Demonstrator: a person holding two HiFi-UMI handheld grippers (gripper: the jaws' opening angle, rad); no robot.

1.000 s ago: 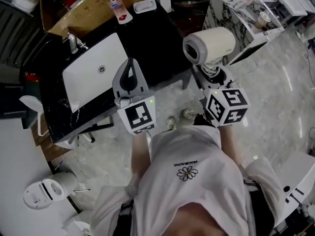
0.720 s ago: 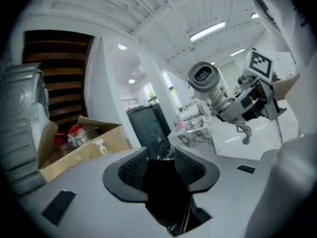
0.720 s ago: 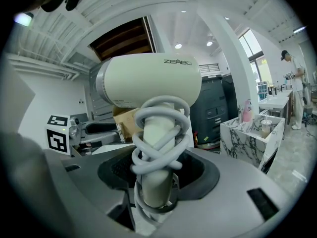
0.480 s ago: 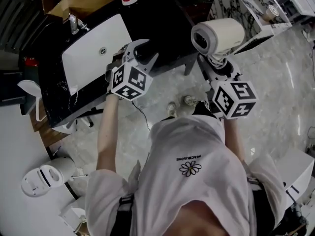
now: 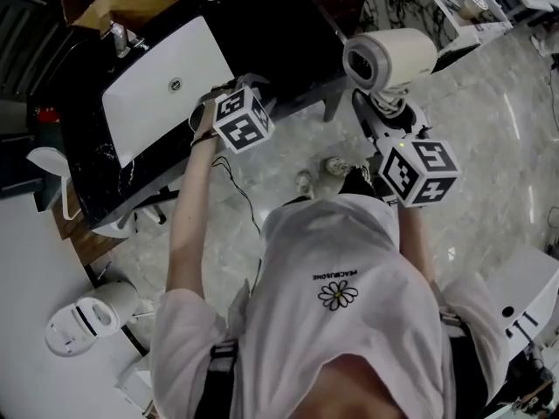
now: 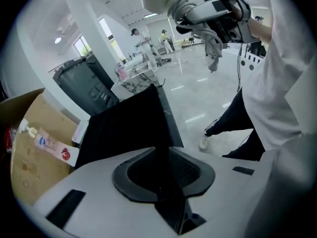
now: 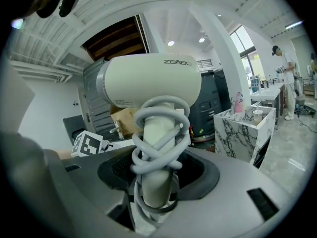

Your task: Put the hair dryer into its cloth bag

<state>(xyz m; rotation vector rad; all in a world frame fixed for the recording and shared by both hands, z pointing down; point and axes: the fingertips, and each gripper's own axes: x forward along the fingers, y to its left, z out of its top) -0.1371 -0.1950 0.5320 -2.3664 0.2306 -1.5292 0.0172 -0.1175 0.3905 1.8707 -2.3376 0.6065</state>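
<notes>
Head view: right hand-held gripper [image 5: 378, 116] clamps hair dryer [image 5: 397, 55] handle; barrel crosswise, mouth left.

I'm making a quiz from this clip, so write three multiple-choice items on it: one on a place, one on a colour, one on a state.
1. Where is the hair dryer?
A. In the sink
B. In the right tool
C. On the floor

2. What colour is the sink?
A. White
B. Red
C. Green

3. How is the dryer's cord?
A. Hanging loose to the floor
B. Lying in the sink
C. Wound round the handle

Answers:
1 B: the right tool's jaws close on the dryer's handle, holding it above the floor.
2 A: the basin shows white against the black counter.
3 C: its grey loops coil round the handle, just above the jaws.
</notes>
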